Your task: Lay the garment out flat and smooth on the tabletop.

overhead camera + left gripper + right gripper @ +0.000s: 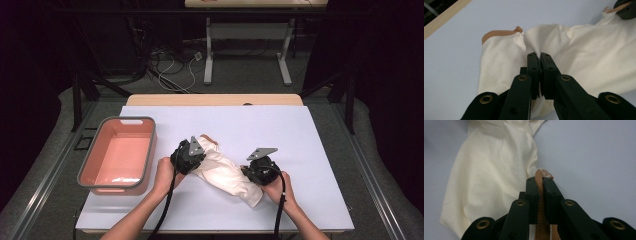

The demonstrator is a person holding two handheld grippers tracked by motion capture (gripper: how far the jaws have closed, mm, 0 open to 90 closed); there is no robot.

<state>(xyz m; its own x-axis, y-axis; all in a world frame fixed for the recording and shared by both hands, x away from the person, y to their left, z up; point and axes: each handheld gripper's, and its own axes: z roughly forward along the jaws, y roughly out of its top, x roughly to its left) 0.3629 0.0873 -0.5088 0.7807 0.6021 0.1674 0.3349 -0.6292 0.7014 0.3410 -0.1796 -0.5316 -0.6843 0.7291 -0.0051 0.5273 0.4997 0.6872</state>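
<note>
High view: I have a cream bag [227, 172] lying crumpled across the middle of the white sheet [300, 150] on the table, running from upper left to lower right between my two hands. The left gripper [192, 159] sits at the bag's upper-left end, the right gripper [252, 172] at its lower-right end.

In the left gripper view the jaws are pinched together on a raised fold of the cream cloth [537, 47] — nothing but fabric between them. A tan strap [499, 33] shows along the bag's far edge.

In the right gripper view the jaws are clamped on a tan strap [541, 195] that stands up between them, with the bag's body [491, 175] spread just beside, to the left.

A pink bin [120, 155] with a grey rim stands at the sheet's left edge, near the left hand [164, 172] but apart from the bag — I see nothing inside it but its own pale floor.
</note>
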